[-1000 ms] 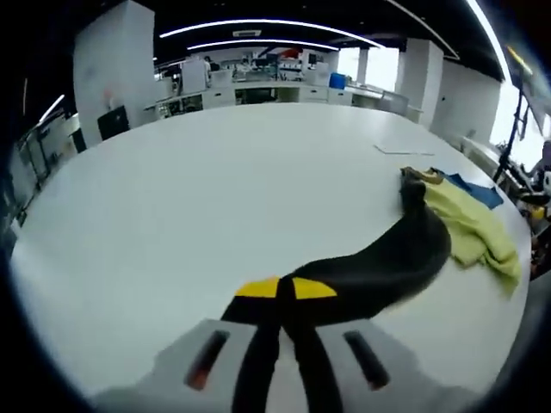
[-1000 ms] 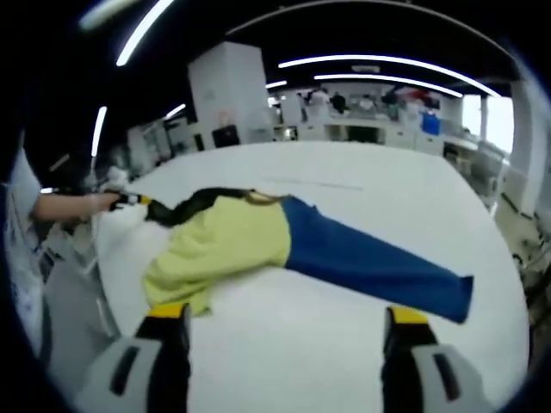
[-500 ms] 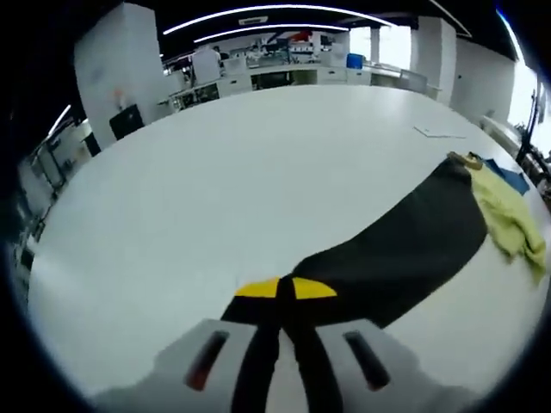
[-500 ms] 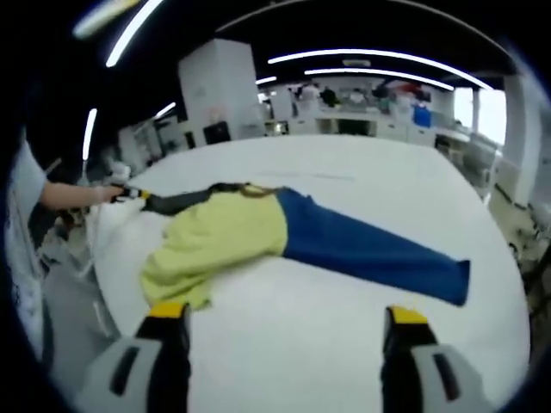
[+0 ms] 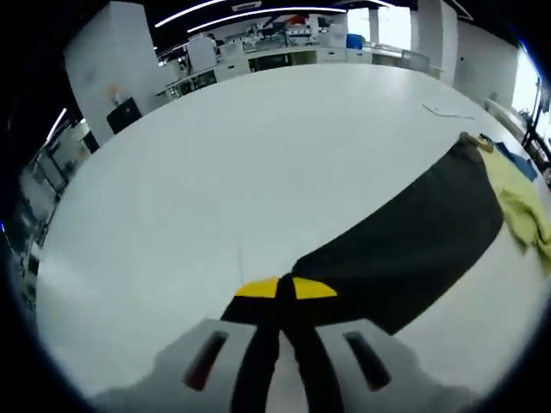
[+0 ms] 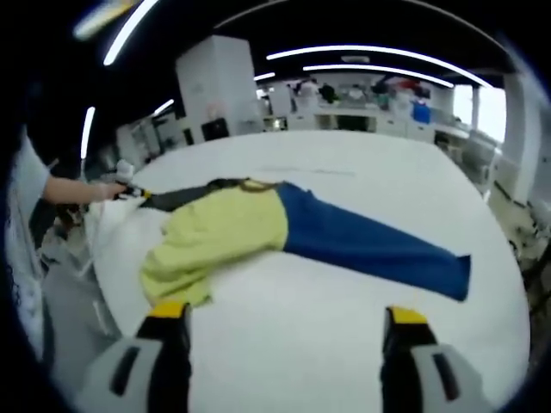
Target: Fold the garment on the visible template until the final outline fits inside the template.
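Left gripper: you are pinching the black sleeve; soft, limp garment. Right gripper: gaping wide, facing the blue sleeve.

At six o'clock the left tool, its yellow-tipped jaws pressed together, pinches the end of a long black cloth sleeve. The sleeve lies flat on the white counter, running toward two o'clock, where it meets crumpled pale-yellow fabric at three o'clock.
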`<state>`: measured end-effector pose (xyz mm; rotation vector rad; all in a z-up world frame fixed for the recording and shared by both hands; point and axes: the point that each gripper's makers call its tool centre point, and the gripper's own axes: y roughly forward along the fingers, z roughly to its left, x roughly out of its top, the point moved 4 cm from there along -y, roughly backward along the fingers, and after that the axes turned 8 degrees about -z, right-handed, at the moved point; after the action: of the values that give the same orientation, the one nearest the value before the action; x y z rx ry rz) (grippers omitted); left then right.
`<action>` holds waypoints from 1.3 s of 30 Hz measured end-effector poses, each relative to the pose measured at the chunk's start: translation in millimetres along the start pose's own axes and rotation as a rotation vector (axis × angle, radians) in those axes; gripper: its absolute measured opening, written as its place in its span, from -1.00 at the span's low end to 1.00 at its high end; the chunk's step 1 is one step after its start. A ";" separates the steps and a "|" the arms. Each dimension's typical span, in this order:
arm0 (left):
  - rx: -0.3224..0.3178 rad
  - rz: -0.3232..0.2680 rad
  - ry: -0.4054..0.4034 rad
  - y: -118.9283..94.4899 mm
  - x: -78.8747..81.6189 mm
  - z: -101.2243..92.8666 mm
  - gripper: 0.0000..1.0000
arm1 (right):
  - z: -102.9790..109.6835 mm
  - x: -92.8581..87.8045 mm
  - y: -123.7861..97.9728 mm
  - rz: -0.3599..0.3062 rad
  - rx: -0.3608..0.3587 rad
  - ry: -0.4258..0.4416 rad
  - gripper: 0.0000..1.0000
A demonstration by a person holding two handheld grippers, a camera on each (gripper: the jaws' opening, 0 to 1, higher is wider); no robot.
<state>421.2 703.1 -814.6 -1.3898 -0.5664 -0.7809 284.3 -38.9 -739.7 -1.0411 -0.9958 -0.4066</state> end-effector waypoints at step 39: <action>-0.394 -0.329 0.063 -112.8 55.2 -148.4 0.91 | 13.8 11.8 8.9 -0.050 0.082 -0.042 0.81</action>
<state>356.0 547.6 -717.9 -1.6447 -0.6223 -1.2479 290.0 -20.9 -732.6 -0.9558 -1.0694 -0.3825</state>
